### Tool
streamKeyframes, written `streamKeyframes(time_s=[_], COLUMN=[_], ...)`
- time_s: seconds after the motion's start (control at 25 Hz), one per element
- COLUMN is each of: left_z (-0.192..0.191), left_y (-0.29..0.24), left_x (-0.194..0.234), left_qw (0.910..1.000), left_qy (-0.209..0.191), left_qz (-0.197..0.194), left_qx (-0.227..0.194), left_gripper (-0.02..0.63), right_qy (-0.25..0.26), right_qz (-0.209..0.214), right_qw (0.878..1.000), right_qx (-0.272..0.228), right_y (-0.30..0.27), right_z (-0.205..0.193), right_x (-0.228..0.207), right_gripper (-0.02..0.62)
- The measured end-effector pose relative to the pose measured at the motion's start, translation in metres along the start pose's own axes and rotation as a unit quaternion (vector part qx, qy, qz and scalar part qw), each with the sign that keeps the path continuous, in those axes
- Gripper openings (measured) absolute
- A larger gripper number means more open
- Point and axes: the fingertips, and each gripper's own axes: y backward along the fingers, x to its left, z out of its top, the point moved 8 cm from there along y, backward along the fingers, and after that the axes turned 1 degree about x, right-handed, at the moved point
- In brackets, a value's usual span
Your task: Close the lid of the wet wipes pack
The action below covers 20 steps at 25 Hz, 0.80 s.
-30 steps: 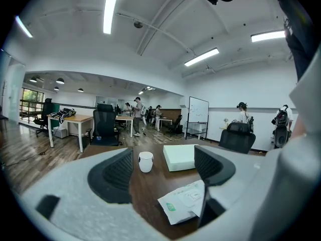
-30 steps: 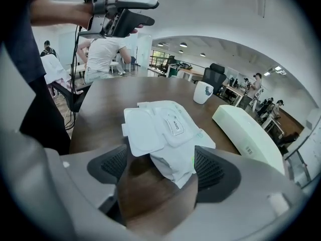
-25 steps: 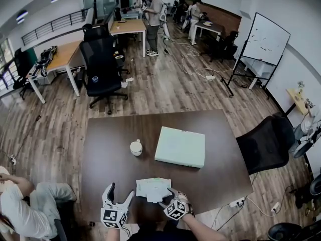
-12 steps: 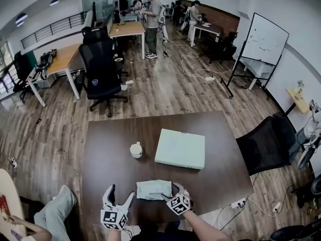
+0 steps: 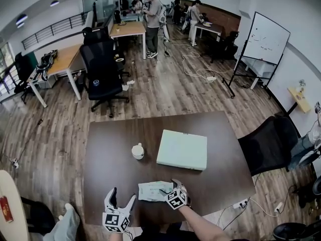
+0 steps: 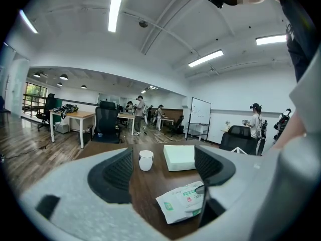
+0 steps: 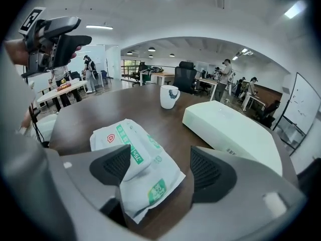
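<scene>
The wet wipes pack (image 5: 152, 191), white with green print, lies flat near the front edge of the dark table (image 5: 110, 144). My right gripper (image 5: 170, 190) sits over its right end. In the right gripper view the pack (image 7: 135, 152) runs under the left pad (image 7: 113, 165), while the right pad stands clear of it over bare table. The jaws are apart and do not squeeze the pack. The flap on its top looks flat. My left gripper (image 5: 122, 197) hovers open to the pack's left, holding nothing. From there the pack (image 6: 183, 202) shows low on the right.
A white mug (image 5: 137, 151) and a flat pale green box (image 5: 182, 149) stand behind the pack. A black office chair (image 5: 266, 144) is at the table's right side. Desks, chairs and standing people fill the room beyond.
My right gripper has shifted up and left over the pack's right end and rolled. The pale flap that stuck out of the pack's front now lies flat. The left gripper stayed put.
</scene>
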Motion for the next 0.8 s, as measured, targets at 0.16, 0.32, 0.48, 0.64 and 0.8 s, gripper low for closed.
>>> streamKeyframes(time_s=[0.16, 0.32, 0.48, 0.64, 0.8], left_z=[-0.002, -0.004, -0.006, -0.008, -0.004], left_y=[0.002, 0.001, 0.0, -0.002, -0.002], left_x=[-0.001, 0.001, 0.004, 0.006, 0.005], left_qw=[1.0, 1.0, 0.9999, 0.9999, 0.9999], left_qy=[0.001, 0.004, 0.006, 0.008, 0.007], left_qz=[0.001, 0.004, 0.007, 0.009, 0.013], left_qx=[0.002, 0.006, 0.008, 0.009, 0.008], left_gripper=[0.379, 0.379, 0.379, 0.379, 0.379], right_qy=[0.004, 0.007, 0.005, 0.016, 0.025], right_qz=[0.005, 0.008, 0.01, 0.012, 0.019], right_qw=[1.0, 0.999, 1.0, 0.999, 0.998], right_qx=[0.016, 0.034, 0.026, 0.039, 0.053], right_y=[-0.009, -0.019, -0.024, -0.03, -0.032], right_z=[0.001, 0.005, 0.014, 0.021, 0.021], right_x=[0.001, 0.002, 0.0, 0.001, 0.003], right_gripper=[0.386, 0.389, 0.394, 0.397, 0.393])
